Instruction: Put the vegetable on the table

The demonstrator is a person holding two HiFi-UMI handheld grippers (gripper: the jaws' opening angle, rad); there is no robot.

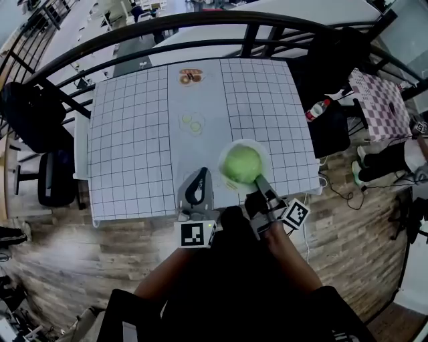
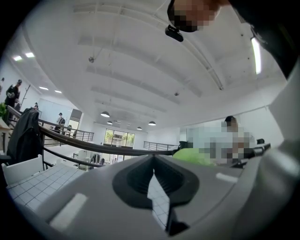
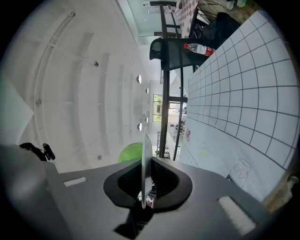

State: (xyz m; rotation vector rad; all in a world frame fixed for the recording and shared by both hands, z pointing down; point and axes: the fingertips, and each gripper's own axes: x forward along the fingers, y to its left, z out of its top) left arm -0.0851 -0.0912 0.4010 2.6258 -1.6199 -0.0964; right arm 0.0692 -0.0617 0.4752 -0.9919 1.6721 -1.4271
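A round green vegetable [image 1: 242,163] lies on a white plate [image 1: 223,155] over the near right part of the checked table [image 1: 134,133]. My right gripper [image 1: 259,182] is shut on the plate's near rim. In the right gripper view the plate's thin edge [image 3: 145,159] runs between the jaws, with the vegetable [image 3: 130,152] just left of it. My left gripper [image 1: 198,184] hovers at the table's near edge, left of the plate, shut on nothing. The left gripper view shows its closed jaws [image 2: 153,180] and the vegetable [image 2: 194,156] to the right.
A plain strip down the table's middle carries small pictures of food [image 1: 190,77] and slices [image 1: 192,123]. A water bottle [image 1: 319,108] lies on a dark chair right of the table. A black railing [image 1: 200,20] curves behind, and a chair [image 1: 53,177] stands at the left.
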